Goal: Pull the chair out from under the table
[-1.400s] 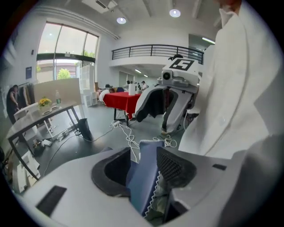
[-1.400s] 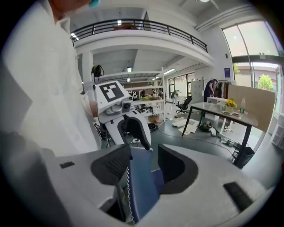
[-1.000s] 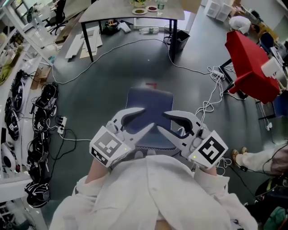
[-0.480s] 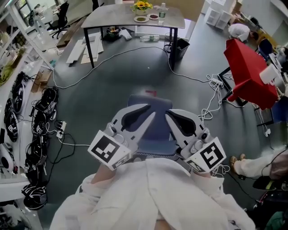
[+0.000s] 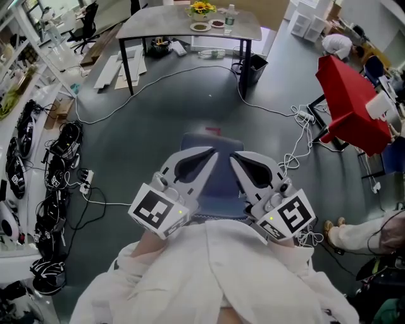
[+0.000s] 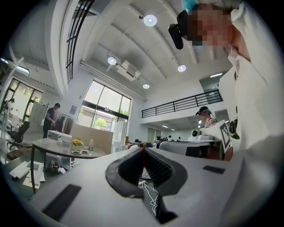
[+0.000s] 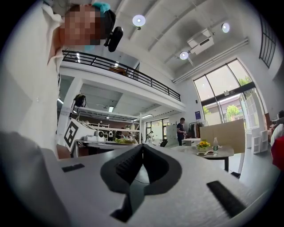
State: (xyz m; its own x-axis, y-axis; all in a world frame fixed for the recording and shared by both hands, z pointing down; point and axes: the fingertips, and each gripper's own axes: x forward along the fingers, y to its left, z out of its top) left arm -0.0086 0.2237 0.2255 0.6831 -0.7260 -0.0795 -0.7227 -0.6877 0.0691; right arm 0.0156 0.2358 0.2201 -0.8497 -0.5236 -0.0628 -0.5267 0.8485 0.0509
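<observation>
The chair's blue seat [image 5: 219, 182] shows in the head view just below and between my two grippers, out on the grey floor well short of the grey table [image 5: 164, 25] at the top. My left gripper [image 5: 212, 154] and right gripper [image 5: 232, 156] hover above the seat, side by side, pointing away from me. Both have just been closing, and their black pads now meet with nothing between them. In the left gripper view the left gripper [image 6: 143, 149] is shut, with the table [image 6: 53, 145] far off at the left. The right gripper [image 7: 142, 145] looks the same in its own view.
Cables [image 5: 294, 142] trail over the floor to the right of the chair. A red-covered stand [image 5: 351, 95] is at the right, and a black bin [image 5: 253, 58] stands by the table leg. Shelves with headsets [image 5: 57, 164] line the left. Flowers and dishes [image 5: 201, 9] sit on the table.
Both grippers' jaws went from open to fully shut, with nothing caught in them. Both grippers rose slightly above the chair seat and drew closer together.
</observation>
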